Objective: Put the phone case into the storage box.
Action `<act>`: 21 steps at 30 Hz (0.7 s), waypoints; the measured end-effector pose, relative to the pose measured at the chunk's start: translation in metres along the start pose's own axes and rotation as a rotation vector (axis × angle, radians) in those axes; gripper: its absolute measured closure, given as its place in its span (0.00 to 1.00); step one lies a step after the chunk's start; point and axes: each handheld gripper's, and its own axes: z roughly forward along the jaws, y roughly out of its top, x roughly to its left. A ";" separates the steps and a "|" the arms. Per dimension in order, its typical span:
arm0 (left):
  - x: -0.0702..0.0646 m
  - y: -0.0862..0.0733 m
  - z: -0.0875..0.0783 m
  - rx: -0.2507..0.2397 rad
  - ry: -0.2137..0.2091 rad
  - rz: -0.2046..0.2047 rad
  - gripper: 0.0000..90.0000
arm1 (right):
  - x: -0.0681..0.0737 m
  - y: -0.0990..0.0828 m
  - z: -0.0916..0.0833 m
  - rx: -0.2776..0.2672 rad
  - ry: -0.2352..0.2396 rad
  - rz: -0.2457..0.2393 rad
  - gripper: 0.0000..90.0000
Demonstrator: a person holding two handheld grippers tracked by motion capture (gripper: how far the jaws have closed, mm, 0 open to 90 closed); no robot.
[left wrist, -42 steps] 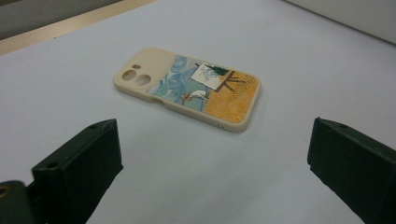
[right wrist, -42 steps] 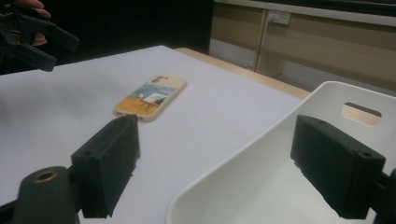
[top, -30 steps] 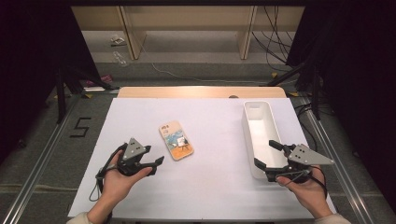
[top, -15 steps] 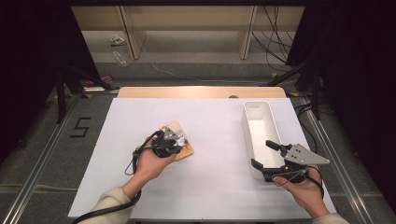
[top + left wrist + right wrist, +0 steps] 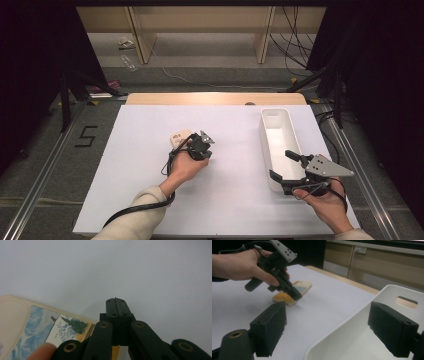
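Note:
A cream phone case [image 5: 179, 137] with a blue and orange picture lies flat near the middle of the white table. My left gripper [image 5: 204, 156] points down at the case's near end with its jaws shut together and nothing between them. In the left gripper view the tip [image 5: 116, 301] rests on the table just off the case's [image 5: 37, 322] edge. The right gripper view has that tip [image 5: 297, 295] against the case [image 5: 303, 286]. My right gripper [image 5: 286, 167] is held open at the near left corner of the white bin [image 5: 274, 117], its jaws [image 5: 332, 325] either side of the bin's rim [image 5: 387, 292].
The white sheet [image 5: 125, 190] covers the table, with a wooden strip [image 5: 215, 98] along its far edge. Beyond that are shelving legs and cables on the floor. Metal rails run along both sides of the table.
My left hand has travelled from the table's front left up and right to the phone case, and its jaws have gone from open to shut. The right hand has stayed put.

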 end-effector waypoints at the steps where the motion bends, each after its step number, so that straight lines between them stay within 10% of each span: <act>1: -0.001 0.000 0.003 0.007 0.002 0.001 1.00 | 0.000 0.000 0.000 -0.001 0.001 0.002 0.18; 21: -0.001 -0.013 0.002 0.071 -0.001 0.003 1.00 | -0.001 0.000 -0.002 -0.001 0.001 0.008 0.18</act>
